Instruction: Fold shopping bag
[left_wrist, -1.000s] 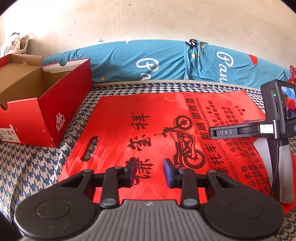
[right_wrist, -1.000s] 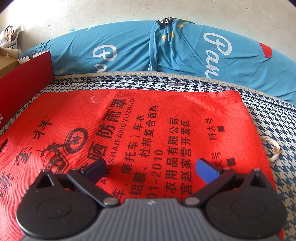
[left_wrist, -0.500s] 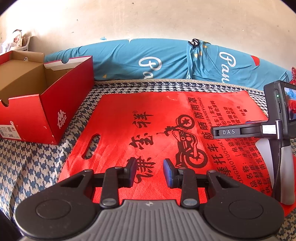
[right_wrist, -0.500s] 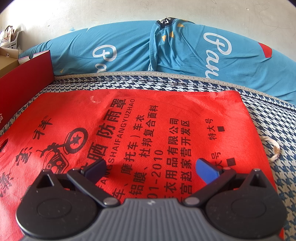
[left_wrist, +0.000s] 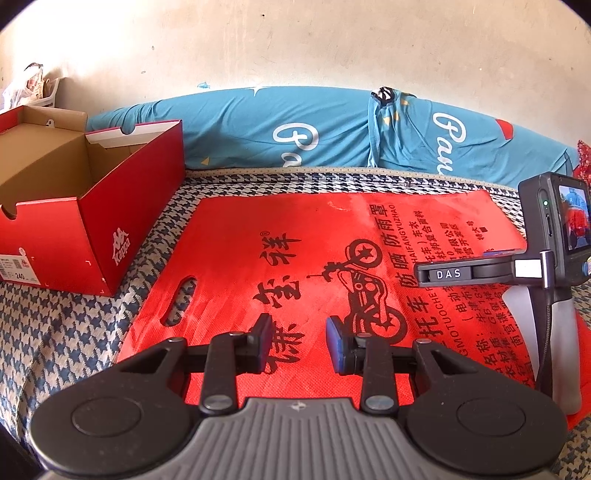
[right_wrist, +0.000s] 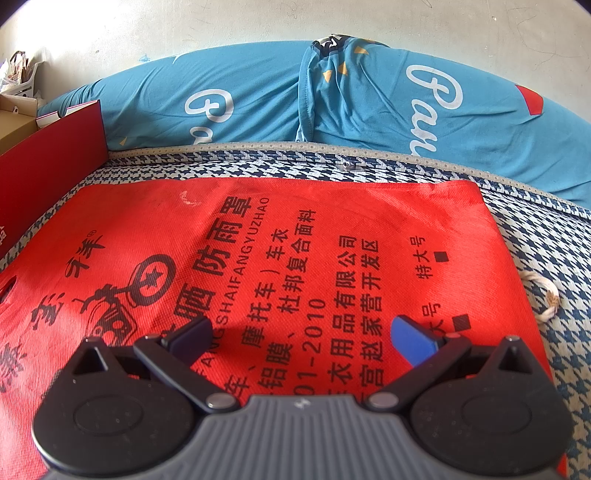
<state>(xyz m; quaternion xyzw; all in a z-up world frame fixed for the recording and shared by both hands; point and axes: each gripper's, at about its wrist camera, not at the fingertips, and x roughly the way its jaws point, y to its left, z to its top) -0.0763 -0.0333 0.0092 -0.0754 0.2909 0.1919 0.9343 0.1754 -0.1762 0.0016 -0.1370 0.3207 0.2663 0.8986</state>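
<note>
Red shopping bag (left_wrist: 325, 258) lies flat, unfolded, on the houndstooth cover (left_wrist: 74, 332); left gripper (left_wrist: 299, 341) narrowly parted, right gripper (right_wrist: 301, 338) wide apart, both empty above it. Advice: pinch both near-edge corners; carry evenly toward the far edge.

The open shoe box (left_wrist: 92, 229) stands on the bed (left_wrist: 66, 332) just beside the bag's (left_wrist: 295, 236) left edge, leaving only a narrow strip of bedcover between them. Along the bed's far edge a blue bolster (right_wrist: 332, 99) lies against the wall, near the bag's far edge. A white cord (right_wrist: 546, 299) lies just off its right edge. The bag's top is bare.
</note>
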